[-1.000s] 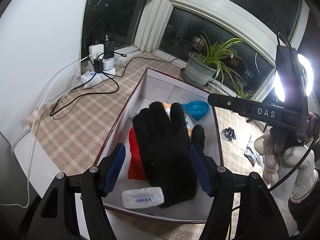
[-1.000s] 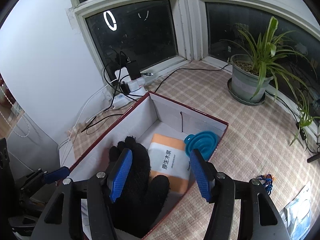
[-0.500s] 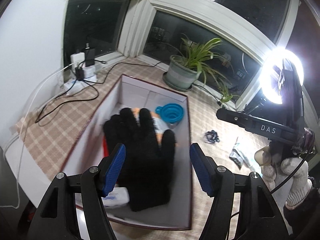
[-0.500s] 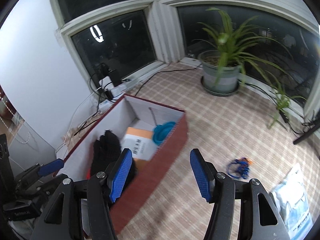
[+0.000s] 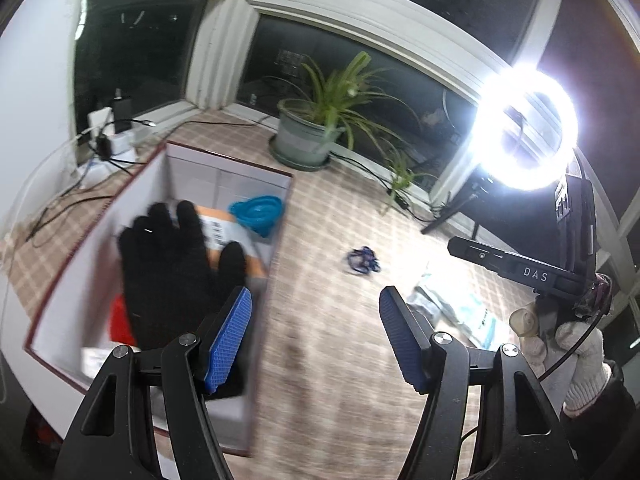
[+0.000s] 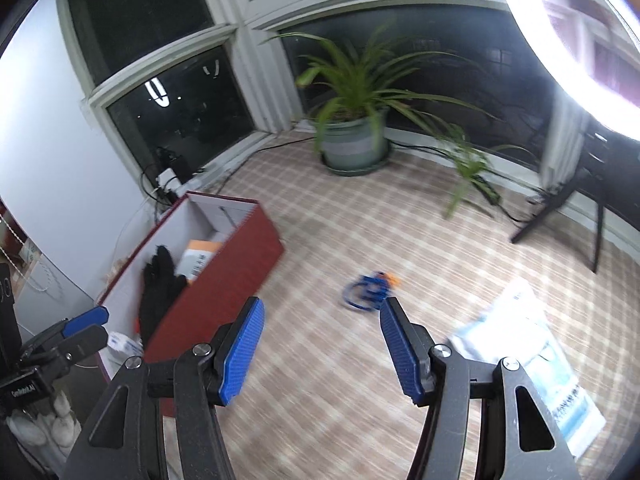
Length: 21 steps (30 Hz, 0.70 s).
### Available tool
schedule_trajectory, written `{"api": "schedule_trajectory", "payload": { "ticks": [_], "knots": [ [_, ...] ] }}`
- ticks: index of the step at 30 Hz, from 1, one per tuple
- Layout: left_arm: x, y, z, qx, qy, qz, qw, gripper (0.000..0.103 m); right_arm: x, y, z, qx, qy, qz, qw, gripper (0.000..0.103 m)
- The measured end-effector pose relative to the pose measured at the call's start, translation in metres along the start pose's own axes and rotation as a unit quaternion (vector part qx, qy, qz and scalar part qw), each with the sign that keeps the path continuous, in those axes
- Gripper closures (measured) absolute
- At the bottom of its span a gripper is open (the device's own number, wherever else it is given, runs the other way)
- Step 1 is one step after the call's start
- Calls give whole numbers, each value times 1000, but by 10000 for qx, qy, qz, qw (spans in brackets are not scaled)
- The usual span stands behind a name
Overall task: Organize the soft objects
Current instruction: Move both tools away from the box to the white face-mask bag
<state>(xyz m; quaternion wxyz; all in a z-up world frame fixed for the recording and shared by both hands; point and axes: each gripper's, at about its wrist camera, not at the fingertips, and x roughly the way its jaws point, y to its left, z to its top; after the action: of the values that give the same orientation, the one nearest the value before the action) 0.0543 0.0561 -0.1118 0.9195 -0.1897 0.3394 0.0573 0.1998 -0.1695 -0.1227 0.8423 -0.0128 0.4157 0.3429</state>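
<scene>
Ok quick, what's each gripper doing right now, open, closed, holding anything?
Left gripper: open, holding nothing; the black glove lies in the box.
Right gripper: open, holding nothing, over bare tablecloth.

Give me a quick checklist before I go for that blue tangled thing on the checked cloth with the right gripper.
1. Right gripper jaws apart with nothing between them: ok.
2. Left gripper also holds nothing: ok.
3. Blue tangled thing lies in the open on the checked cloth, nothing on top of it: ok.
4. Lined up: not ok, it sits just beyond the right-hand fingertip, off centre.
5. Red box has room: cannot tell; a black glove, an orange pack and a blue funnel already lie inside.
6. White plastic packet is apart from the target: ok.
</scene>
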Motion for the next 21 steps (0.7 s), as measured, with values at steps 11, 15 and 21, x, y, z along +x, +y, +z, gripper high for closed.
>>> {"api": "schedule_trajectory", "payload": {
  "ticks": [11, 15, 21],
  "knots": [
    [34, -74, -25, 135, 321, -323, 9989, 37, -48, -114, -31, 444, 93, -267, 9986, 47],
    [48, -102, -32, 170, 431, -460, 9979, 37, -58, -159, -40, 679, 215, -207, 9972, 47],
    [70, -143, -39, 290, 630, -681, 9953, 37, -60, -215, -50, 930, 512, -9, 9944, 47]
  ]
}}
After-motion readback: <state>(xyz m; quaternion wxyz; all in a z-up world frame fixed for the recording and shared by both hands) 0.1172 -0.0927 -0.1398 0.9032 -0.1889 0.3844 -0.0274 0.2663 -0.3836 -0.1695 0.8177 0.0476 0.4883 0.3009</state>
